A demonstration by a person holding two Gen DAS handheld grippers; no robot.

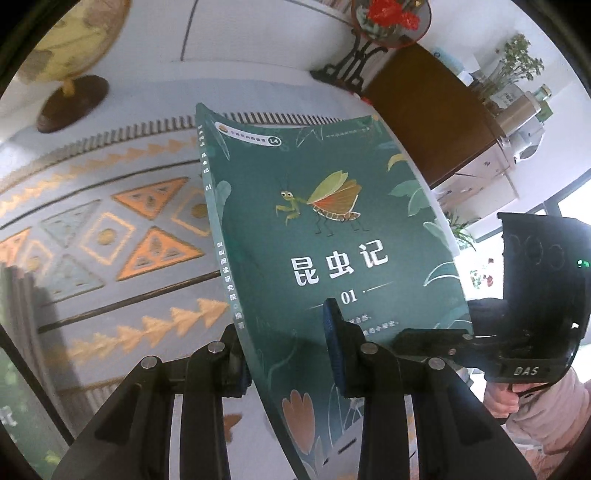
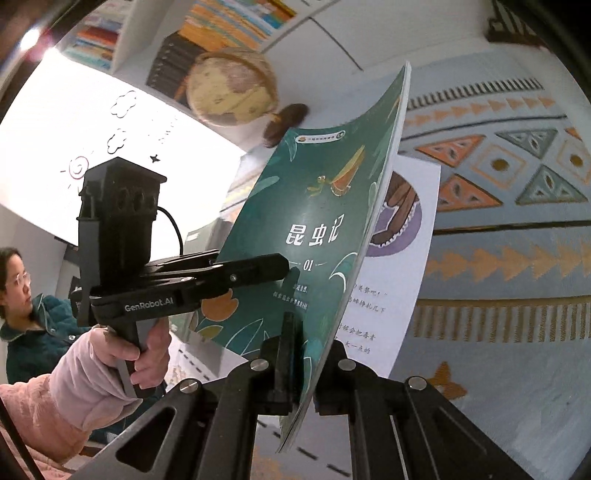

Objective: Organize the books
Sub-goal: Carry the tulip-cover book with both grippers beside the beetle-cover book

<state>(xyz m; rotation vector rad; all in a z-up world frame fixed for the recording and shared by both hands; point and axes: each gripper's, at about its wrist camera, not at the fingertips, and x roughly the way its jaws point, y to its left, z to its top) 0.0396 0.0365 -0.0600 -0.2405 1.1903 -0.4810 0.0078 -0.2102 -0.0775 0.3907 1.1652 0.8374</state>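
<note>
a pale blue rug (image 1: 110, 229) with orange triangles and arrow bands covers the floor. a globe (image 2: 231, 88) on a dark wooden base stands near white shelves (image 2: 122, 33) packed with colourful spines. a brown cabinet (image 1: 432, 110) sits beside a potted plant (image 1: 517, 70). bright window light (image 2: 74, 122).

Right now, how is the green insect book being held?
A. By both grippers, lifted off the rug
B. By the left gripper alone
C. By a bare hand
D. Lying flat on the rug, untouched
A: the green insect book sits clamped in the left gripper and the right gripper, above the patterned rug.
</note>
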